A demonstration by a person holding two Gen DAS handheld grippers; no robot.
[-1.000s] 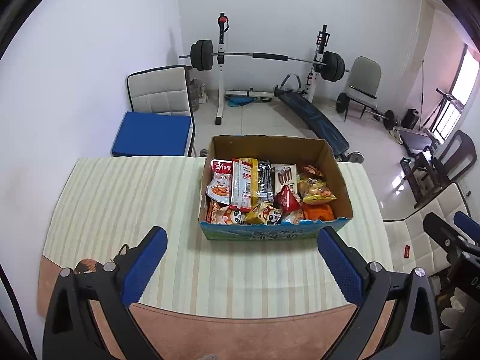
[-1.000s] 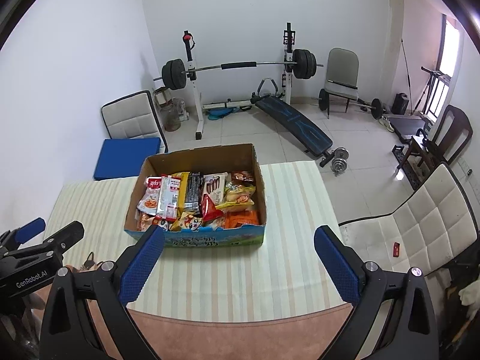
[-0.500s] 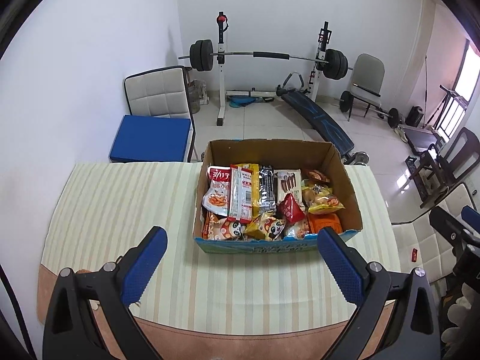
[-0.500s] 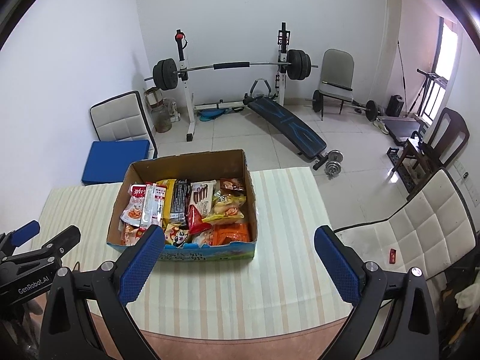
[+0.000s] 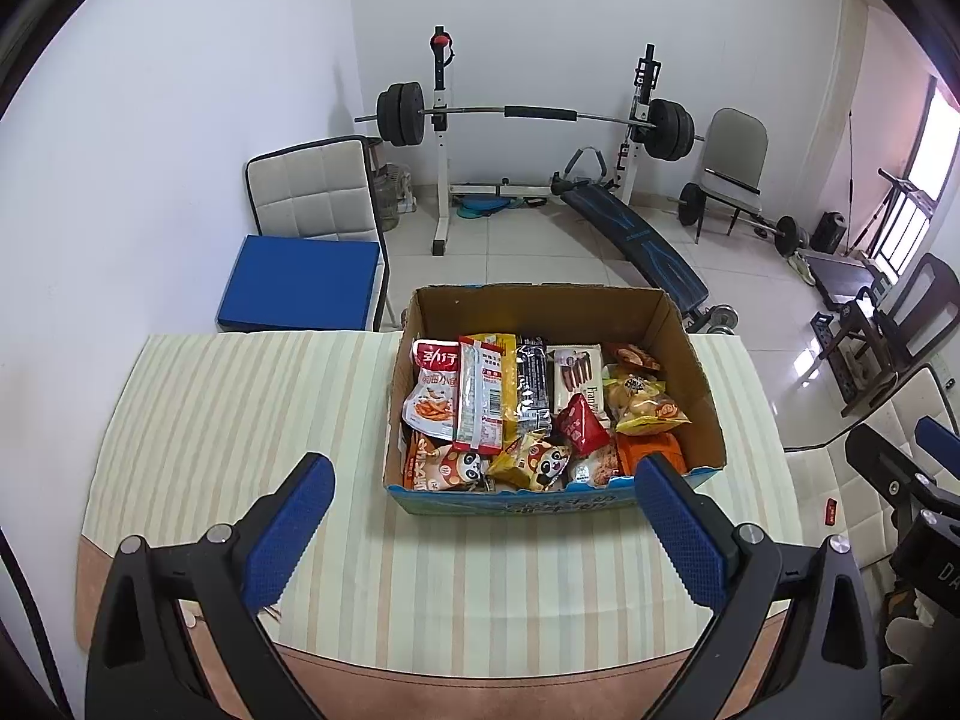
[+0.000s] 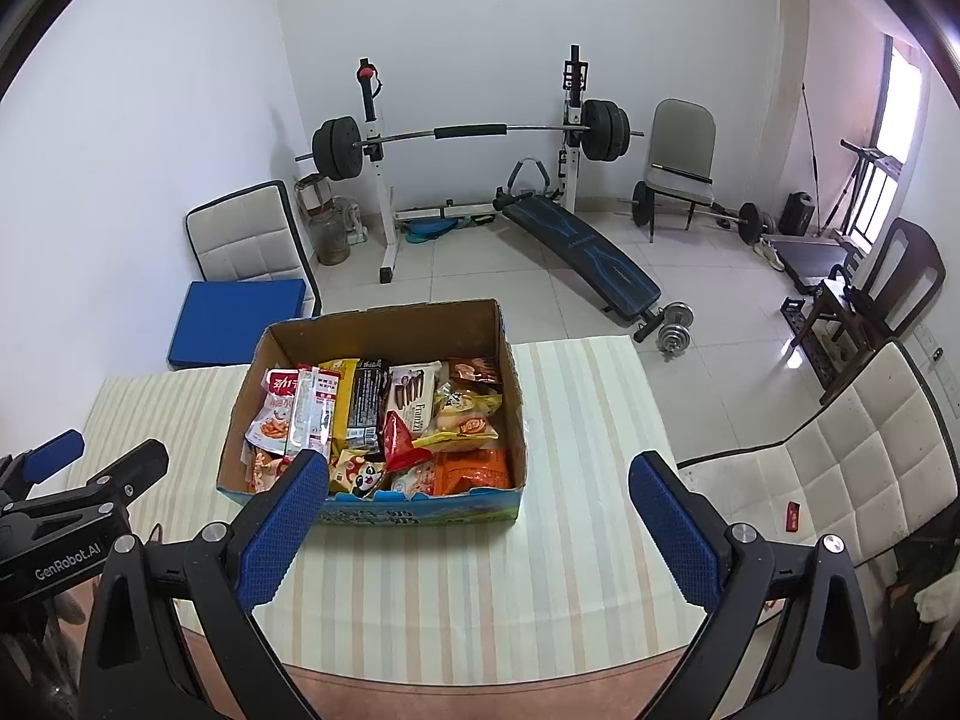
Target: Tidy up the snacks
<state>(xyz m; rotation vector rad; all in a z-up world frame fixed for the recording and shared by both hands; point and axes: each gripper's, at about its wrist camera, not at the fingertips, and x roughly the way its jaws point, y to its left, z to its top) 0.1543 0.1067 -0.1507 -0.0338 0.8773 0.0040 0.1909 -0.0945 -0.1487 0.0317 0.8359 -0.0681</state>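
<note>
Hovering over the near edge of the surface, left gripper spread wide and holding nothing, blue pads framing the box from the near side. Hanging likewise, right gripper wide and empty, its left pad overlapping the box's near left corner in that view, contact impossible to judge. Sitting on the striped cloth toward the far middle of the surface, open top, box crammed with snacks: a white and red pouch at the left, a tall red-striped packet beside it, a black bar pack, a wafer pack, a red triangular bag, a yellow bag at the right, an orange pack below it, panda-print bags along the near wall. Showing at the left edge of the right view, the left gripper's body; showing at the right edge of the left view, the right gripper's. Standing behind on the tiled floor, a barbell rack, an incline bench and a chair with a blue cushion.
</note>
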